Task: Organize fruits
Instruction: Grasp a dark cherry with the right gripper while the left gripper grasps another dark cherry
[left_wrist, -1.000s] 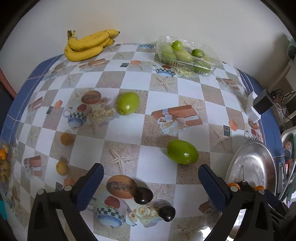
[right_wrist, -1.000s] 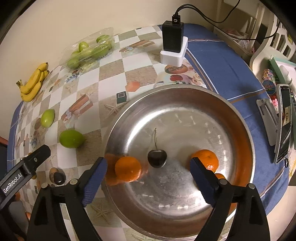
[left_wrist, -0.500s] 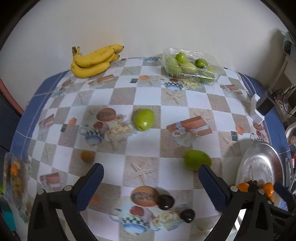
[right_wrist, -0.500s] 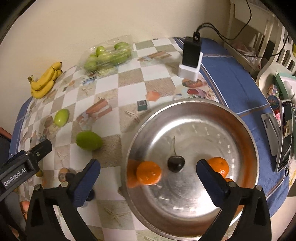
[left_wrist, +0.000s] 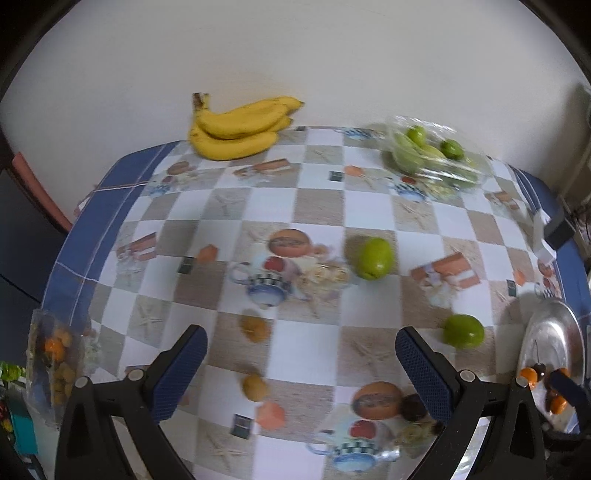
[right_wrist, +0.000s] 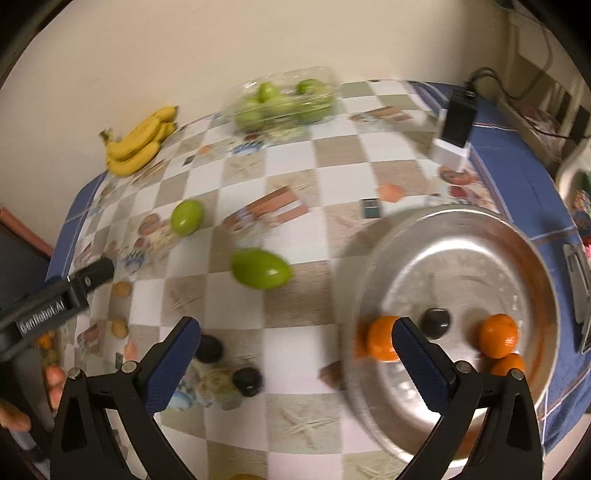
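My right tool (right_wrist: 295, 354) hangs spread and empty over the tabletop (right_wrist: 295, 177), two dark cherries (right_wrist: 246, 380) near its left finger, the metal plate (right_wrist: 532, 258) right.

Tablecloth (right_wrist: 295, 177) white/beige checks with blue border, bananas (right_wrist: 138, 146) yellow, loose mangoes (right_wrist: 260, 274) green, oranges (right_wrist: 496, 335) orange in silver tray (right_wrist: 524, 258), cherry (right_wrist: 436, 323) dark, gripper pads (right_wrist: 171, 369) blue.

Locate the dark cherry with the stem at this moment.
In the right wrist view the dark cherry lies inside the round silver metal tray, at right, between two oranges.
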